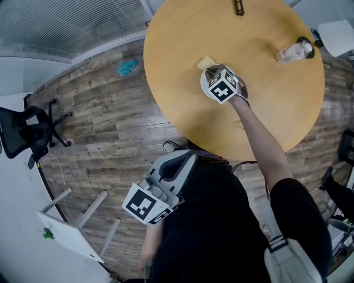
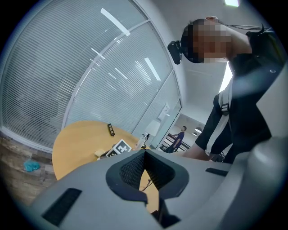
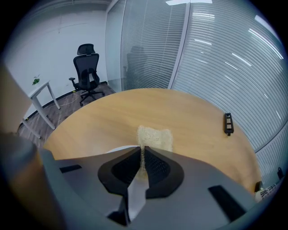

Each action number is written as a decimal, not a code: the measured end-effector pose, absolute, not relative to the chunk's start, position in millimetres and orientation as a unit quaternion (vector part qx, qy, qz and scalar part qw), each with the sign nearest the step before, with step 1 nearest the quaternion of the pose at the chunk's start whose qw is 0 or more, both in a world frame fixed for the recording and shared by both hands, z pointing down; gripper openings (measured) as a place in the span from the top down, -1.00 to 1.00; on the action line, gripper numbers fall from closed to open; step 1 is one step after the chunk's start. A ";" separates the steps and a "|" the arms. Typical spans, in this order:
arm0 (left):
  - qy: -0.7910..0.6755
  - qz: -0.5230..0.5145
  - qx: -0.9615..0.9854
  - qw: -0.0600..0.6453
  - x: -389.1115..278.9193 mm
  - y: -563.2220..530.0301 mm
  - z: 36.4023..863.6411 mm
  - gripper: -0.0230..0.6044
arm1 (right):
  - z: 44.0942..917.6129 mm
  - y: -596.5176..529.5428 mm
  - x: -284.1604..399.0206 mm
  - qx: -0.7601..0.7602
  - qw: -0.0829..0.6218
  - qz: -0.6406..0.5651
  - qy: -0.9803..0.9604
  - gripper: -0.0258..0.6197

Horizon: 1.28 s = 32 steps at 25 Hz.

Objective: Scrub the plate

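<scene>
My right gripper (image 1: 213,71) is over the round wooden table (image 1: 276,116), its marker cube on top. Its jaws stand shut on the near edge of a pale yellow sponge (image 3: 154,137), which sticks out ahead of the tips (image 1: 206,62). A thin arc of the white plate (image 3: 114,149) shows just left of the right gripper (image 3: 142,150); in the head view the gripper hides the plate. My left gripper (image 1: 182,160) is held near the person's body, off the table and above the floor. The left gripper (image 2: 145,153) is shut with nothing in it.
A clear bottle (image 1: 291,52) lies at the table's far right, and a small black object (image 1: 238,6) at its far edge. A black office chair (image 1: 27,132), a small white table (image 1: 72,235) and a teal scrap (image 1: 127,67) are on the wood floor to the left.
</scene>
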<state>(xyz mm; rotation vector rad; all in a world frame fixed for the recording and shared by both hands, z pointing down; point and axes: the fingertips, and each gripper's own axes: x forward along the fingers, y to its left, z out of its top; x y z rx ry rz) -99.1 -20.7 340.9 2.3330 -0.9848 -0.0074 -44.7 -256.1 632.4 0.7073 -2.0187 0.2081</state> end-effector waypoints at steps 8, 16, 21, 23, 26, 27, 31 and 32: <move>-0.358 0.002 0.886 0.296 -95.8 -25.9 340.3 0.89 | 632.8 -265.1 1.5 0.328 0.485 0.102 -0.804 0.84; -0.345 0.007 0.892 0.291 -92.2 -21.6 337.9 0.89 | 635.9 -237.5 27.5 0.336 0.490 0.111 -0.797 0.84; -0.337 0.006 0.896 0.288 -91.0 -16.6 335.5 0.89 | 634.0 -218.3 33.2 0.341 0.489 0.117 -0.794 0.84; -0.335 0.005 0.897 0.288 -90.4 -14.7 335.0 0.89 | 634.0 -210.7 34.2 0.341 0.491 0.116 -0.793 0.84; -0.334 0.003 0.898 0.287 -90.8 -11.8 333.8 0.89 | 635.1 -197.9 34.2 0.340 0.494 0.118 -0.792 0.84; -0.335 0.002 0.898 0.287 -91.6 -10.7 333.4 0.89 | 635.4 -193.5 33.0 0.339 0.494 0.120 -0.792 0.84; -0.341 -0.001 0.895 0.286 -97.1 -6.5 332.4 0.89 | 635.3 -179.4 23.3 0.338 0.489 0.127 -0.794 0.84; -0.343 -0.002 0.895 0.286 -98.2 -5.2 332.1 0.89 | 635.3 -176.4 20.1 0.337 0.488 0.128 -0.795 0.84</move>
